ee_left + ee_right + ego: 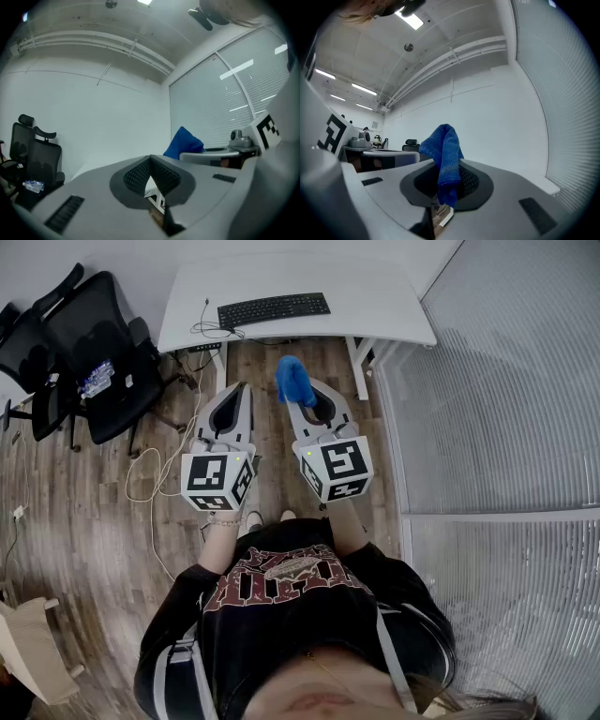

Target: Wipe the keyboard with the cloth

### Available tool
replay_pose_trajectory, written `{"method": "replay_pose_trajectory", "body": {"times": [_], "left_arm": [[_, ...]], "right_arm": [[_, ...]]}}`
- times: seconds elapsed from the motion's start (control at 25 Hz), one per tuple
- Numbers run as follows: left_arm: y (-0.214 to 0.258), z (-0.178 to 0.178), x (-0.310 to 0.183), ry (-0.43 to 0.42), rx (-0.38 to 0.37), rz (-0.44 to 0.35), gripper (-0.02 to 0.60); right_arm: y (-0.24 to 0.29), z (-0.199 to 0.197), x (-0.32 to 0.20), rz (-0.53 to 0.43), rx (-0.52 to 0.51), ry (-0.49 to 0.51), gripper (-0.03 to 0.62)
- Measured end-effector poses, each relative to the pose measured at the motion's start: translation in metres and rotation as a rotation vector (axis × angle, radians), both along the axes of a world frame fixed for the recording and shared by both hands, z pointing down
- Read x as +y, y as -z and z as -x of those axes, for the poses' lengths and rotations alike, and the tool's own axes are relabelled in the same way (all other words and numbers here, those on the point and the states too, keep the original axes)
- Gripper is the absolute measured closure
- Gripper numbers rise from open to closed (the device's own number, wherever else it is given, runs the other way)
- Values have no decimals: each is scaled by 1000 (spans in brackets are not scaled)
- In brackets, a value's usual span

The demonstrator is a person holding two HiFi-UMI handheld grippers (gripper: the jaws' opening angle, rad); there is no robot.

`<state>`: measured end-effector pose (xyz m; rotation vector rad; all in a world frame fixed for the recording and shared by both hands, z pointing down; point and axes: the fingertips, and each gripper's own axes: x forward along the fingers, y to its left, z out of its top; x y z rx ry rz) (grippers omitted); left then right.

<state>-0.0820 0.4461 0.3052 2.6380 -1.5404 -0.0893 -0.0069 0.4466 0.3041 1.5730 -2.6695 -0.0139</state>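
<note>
Blue cloth (pixel 291 379) was pinched in the right gripper (pixel 300 390), jaws pressed onto it. In the right gripper view the cloth (pixel 444 154) stood up out of the jaw tips, with a short end hanging below them. Left gripper (pixel 240 390) carried nothing: the left gripper view showed its jaws pressed together, tips meeting, no object between.

Both grippers were held side by side over the wood floor (pixel 84 521), in front of the white desk (pixel 394 306), not over it. Black keyboard (pixel 273 309) lay flat near the middle of the desk, long side parallel to the front edge, with its cable (pixel 211 329) looped at its left end. Cloth and keyboard were well apart, no contact.

Black office chairs (pixel 89 352) stood left of the desk. Slatted blinds (pixel 506 399) ran along the right.
</note>
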Motion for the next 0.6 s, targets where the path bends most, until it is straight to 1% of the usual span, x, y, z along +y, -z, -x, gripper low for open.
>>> {"method": "replay_pose_trajectory", "body": {"times": [0.24,0.6], "left_arm": [[-4,-14,-2,-1,-4,2,546],[-13,-30,-8,21,-1,21,546]], "right_arm": [[-2,-13,-1,-3,-4,8,530],[-10,-26,-6,13,2,32,530]]}}
